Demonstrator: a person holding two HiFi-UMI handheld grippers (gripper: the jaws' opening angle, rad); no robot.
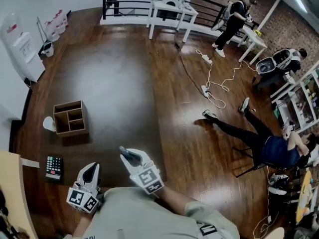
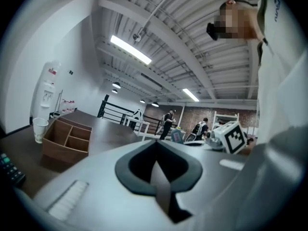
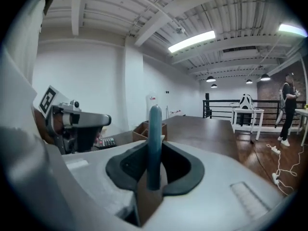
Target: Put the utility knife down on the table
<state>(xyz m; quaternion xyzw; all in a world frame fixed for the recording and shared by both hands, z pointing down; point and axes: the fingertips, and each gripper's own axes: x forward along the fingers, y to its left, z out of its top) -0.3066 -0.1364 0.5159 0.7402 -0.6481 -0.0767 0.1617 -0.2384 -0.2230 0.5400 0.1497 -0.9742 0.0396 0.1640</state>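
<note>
The right gripper [image 3: 150, 184] is clamped on the utility knife [image 3: 154, 138], which stands upright between its jaws, above the near part of the dark table [image 1: 114, 83]. The left gripper [image 2: 158, 170] sits beside it, jaws pressed together with nothing between them. Farther along the table are a wooden box [image 1: 70, 117], a cup [image 1: 48, 124] and a calculator [image 1: 54, 167].

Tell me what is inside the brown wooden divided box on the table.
In the head view the brown wooden divided box shows only bare compartments, nothing in them. Its walls shade the floor edges, so something small and flat there would be hidden.
</note>
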